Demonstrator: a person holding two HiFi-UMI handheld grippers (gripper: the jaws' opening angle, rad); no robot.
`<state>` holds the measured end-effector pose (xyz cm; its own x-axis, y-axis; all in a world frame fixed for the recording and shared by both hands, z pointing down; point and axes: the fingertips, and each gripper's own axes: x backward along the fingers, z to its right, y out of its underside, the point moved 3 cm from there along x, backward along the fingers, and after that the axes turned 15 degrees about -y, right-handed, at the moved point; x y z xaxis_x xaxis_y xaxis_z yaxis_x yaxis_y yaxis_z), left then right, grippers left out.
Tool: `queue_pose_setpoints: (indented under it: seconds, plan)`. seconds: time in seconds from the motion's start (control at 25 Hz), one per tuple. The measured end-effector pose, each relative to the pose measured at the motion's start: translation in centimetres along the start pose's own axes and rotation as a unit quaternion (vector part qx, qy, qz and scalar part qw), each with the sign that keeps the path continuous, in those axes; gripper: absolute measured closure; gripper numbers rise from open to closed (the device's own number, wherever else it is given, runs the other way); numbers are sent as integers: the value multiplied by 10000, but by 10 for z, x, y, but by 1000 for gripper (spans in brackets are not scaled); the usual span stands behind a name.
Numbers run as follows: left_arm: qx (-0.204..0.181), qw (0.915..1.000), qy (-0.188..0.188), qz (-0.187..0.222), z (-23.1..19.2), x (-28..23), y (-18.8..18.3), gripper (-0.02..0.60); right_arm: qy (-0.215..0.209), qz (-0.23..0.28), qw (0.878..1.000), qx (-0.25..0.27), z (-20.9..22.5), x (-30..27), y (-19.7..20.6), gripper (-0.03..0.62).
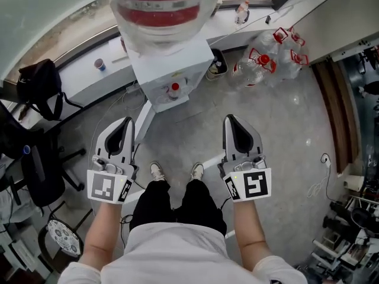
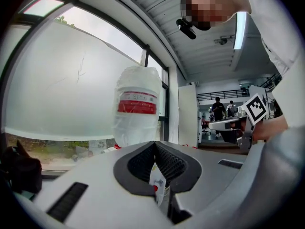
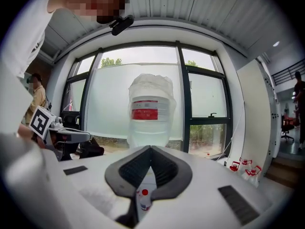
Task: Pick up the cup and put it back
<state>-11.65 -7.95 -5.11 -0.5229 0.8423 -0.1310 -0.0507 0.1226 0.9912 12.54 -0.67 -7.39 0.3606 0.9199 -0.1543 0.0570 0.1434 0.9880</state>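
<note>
Both grippers are held side by side at waist height, pointing at a white water dispenser (image 1: 169, 70) with a large clear bottle (image 1: 160, 10) on top. The jaws of my left gripper (image 1: 127, 123) meet at the tips and hold nothing. My right gripper (image 1: 230, 119) is shut the same way, also empty. A small cup (image 1: 100, 64) stands on the white window ledge left of the dispenser, far from both grippers. In the left gripper view the bottle (image 2: 137, 104) rises beyond the closed gripper (image 2: 154, 143). In the right gripper view the bottle (image 3: 150, 111) stands straight ahead of the gripper (image 3: 150, 148).
Several empty water jugs with red caps (image 1: 272, 55) lie on the floor right of the dispenser. A black bag (image 1: 38, 87) sits on the ledge at left, with a dark chair (image 1: 41, 176) and a patterned stool (image 1: 62, 236) below it. Cluttered shelving (image 1: 355, 218) lines the right side.
</note>
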Motion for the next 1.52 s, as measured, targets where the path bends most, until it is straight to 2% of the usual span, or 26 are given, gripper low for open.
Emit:
queue_pose_setpoints:
  seconds: [0.16, 0.36, 0.68, 0.96, 1.08, 1.2, 1.4, 1.52]
  plan:
    - [-76, 10000, -5, -54, 1, -15, 53, 558, -113, -151, 9997, 142, 4, -16, 55, 574]
    - [-162, 9998, -113, -56, 16, -39, 139, 558, -357, -334, 9985, 243, 16, -35, 155, 574]
    - [-225, 9995, -196, -142, 34, -78, 310, 558, -564, -370, 9973, 297, 48, -70, 328, 574]
    - [-266, 9991, -177, -263, 34, -109, 432, 558, -708, -440, 9953, 485, 59, -112, 447, 574]
    - [-276, 9991, -133, -292, 36, -125, 476, 558, -626, -411, 9961, 475, 67, -133, 487, 574]
    - [-295, 9988, -63, -375, 36, -137, 510, 558, -739, -361, 9959, 382, 71, -155, 517, 574]
    - [-371, 9983, 79, -441, 39, -154, 543, 558, -957, -354, 9945, 245, 72, -181, 551, 574]
    - [-415, 9980, 36, -466, 36, -168, 563, 558, -1039, -308, 9939, 208, 81, -196, 570, 574]
